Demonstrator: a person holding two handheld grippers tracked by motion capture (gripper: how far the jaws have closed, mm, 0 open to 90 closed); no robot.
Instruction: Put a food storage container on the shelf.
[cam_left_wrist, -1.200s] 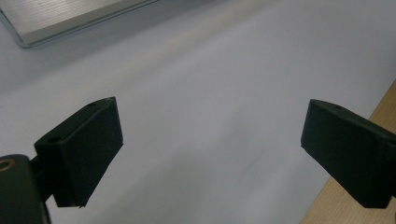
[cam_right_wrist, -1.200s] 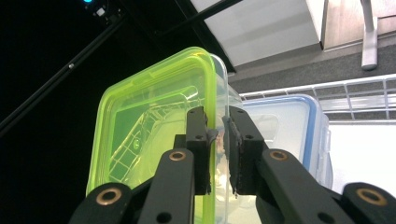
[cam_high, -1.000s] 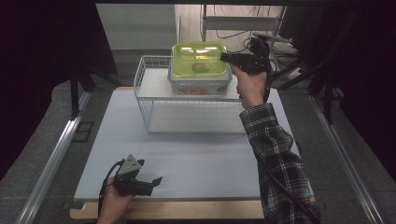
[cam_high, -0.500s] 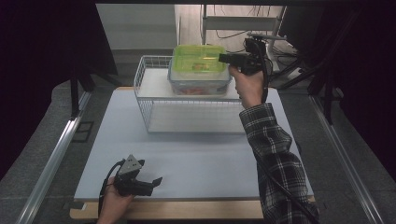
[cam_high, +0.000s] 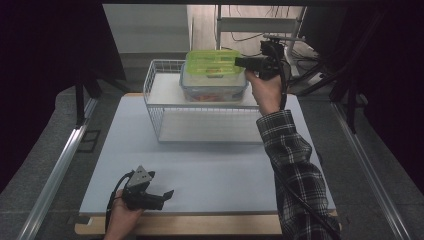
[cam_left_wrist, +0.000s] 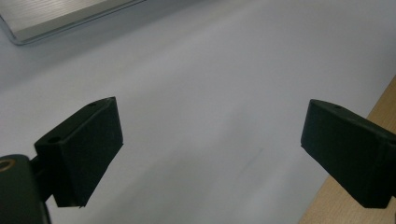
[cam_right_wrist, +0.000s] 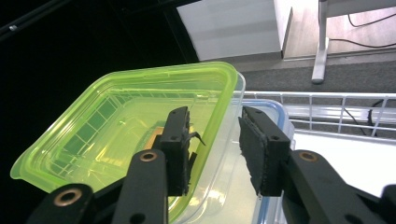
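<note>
Green plastic sits between my right gripper's (cam_right_wrist: 212, 149) fingers (cam_right_wrist: 177, 149): they straddle the near rim of the lid (cam_right_wrist: 126, 121), one inside, one outside, though I cannot tell whether they pinch it. That lid is tilted above the clear tub (cam_high: 212, 87), which stands in the wire basket (cam_high: 165, 107) at the desk's (cam_high: 210, 175) far side. My left gripper (cam_high: 150, 196) rests near the desk's front edge, fingers (cam_left_wrist: 84, 154) spread wide, holding nothing.
</note>
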